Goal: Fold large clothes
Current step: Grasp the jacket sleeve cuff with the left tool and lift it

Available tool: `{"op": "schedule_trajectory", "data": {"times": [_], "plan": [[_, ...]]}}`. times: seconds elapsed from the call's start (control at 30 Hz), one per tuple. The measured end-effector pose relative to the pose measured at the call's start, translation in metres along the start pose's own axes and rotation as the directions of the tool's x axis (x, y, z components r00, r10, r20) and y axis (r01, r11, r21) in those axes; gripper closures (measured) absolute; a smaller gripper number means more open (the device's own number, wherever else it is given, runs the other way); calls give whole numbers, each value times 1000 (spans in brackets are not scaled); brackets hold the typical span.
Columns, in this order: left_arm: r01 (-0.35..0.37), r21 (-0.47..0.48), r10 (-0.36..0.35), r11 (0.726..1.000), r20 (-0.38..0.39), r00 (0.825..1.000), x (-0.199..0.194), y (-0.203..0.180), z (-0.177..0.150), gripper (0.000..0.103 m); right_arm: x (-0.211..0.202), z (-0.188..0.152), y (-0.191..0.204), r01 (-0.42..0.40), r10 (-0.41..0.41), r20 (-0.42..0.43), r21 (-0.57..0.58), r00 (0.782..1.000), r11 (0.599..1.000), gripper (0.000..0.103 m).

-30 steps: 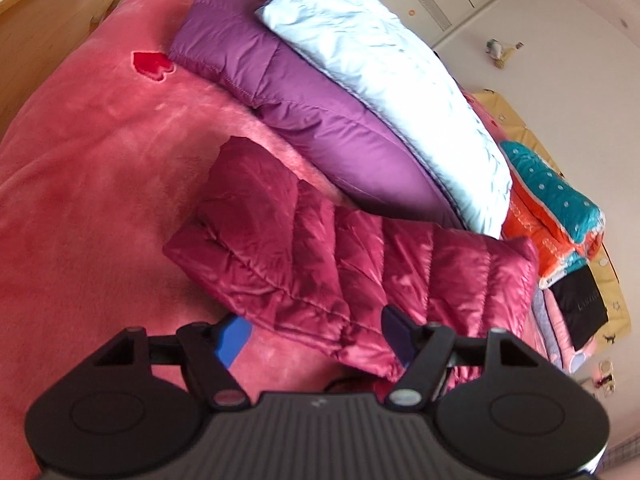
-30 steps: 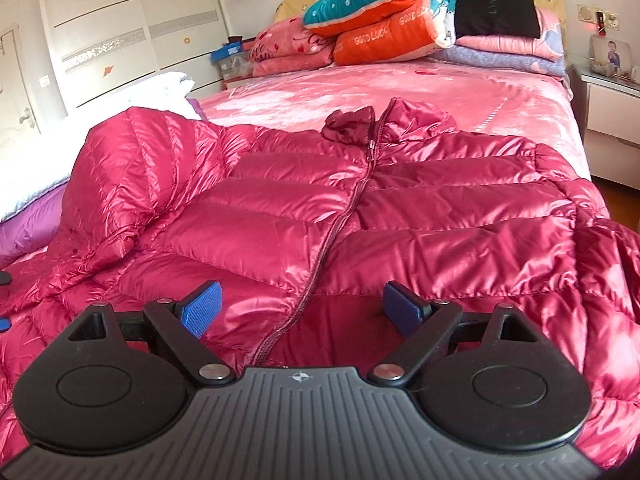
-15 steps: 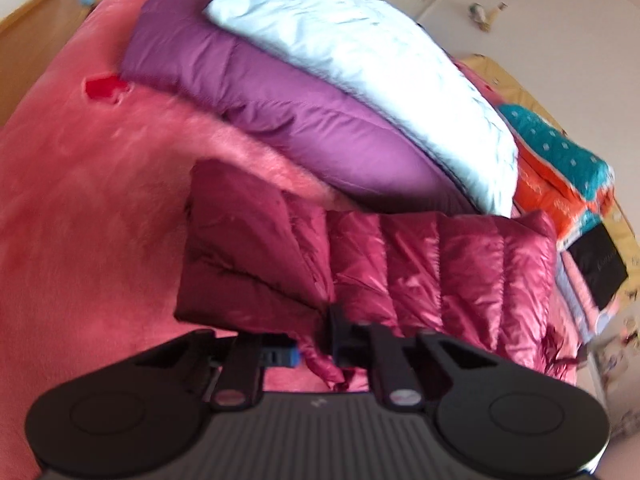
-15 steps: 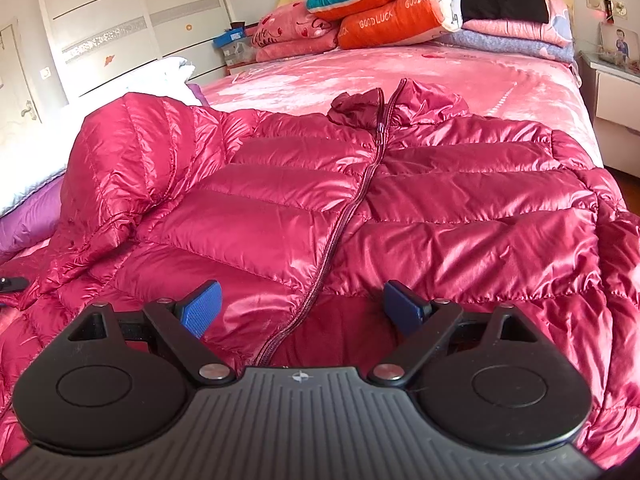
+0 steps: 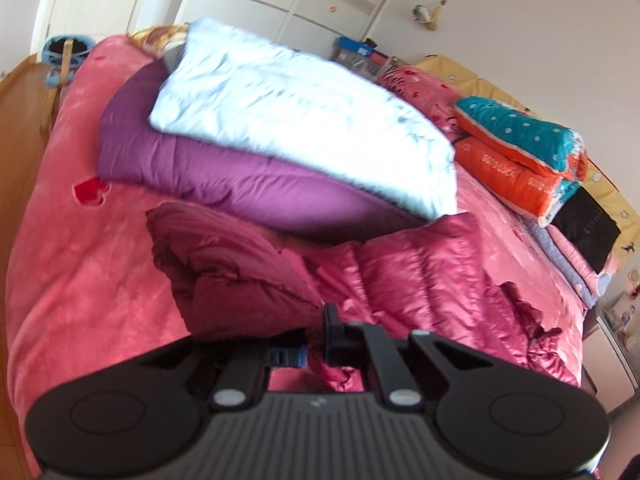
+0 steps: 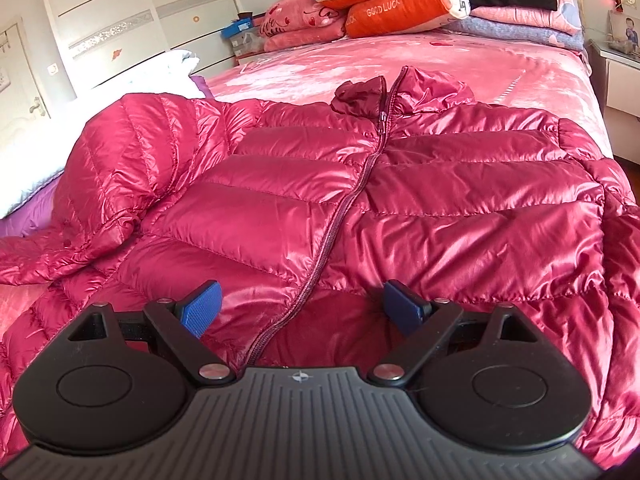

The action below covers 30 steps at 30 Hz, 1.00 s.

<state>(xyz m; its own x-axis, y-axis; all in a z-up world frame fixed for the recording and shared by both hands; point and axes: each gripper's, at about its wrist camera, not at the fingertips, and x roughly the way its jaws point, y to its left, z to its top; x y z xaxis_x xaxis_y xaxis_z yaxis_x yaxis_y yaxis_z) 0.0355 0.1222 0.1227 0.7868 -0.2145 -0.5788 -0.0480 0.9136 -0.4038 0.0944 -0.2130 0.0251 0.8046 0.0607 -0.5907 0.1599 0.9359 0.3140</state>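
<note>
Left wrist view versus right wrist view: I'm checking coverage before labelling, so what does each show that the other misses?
Only the left wrist view shows the left gripper shut on the jacket's edge, and the red heart on the bedspread. Only the right wrist view shows the right gripper open over the hem, the zipper and the collar. Both show the red puffer jacket, the purple quilt under the white one, and the orange bedding.

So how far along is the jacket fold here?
Early. Done: the jacket lies flat, front up and zipped, on the bed. In hand: the left tool has just closed on the jacket's edge; the right tool is open above the hem. Left: both sleeves and the body fold.
</note>
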Motion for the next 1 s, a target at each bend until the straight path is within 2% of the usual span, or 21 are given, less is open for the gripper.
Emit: {"op": "schedule_trajectory", "data": {"times": [0.23,0.5,0.77,1.0], "plan": [[40,80,-42,996,17,999,-29,-41,10,99,-9,2,-16,-14,14,6,62,1000,998,0],[100,176,-105,979,18,994,-55,-98,27,99,-20,4,-36,-14,11,21,130,1000,991,0],[152,303,-169,941,28,985,-65,-160,37,99,-37,7,-63,2,-15,59,218,998,976,0],[203,386,-217,900,-5,976,-46,-206,27,99,-51,9,-89,14,-44,92,304,995,953,0]]}}
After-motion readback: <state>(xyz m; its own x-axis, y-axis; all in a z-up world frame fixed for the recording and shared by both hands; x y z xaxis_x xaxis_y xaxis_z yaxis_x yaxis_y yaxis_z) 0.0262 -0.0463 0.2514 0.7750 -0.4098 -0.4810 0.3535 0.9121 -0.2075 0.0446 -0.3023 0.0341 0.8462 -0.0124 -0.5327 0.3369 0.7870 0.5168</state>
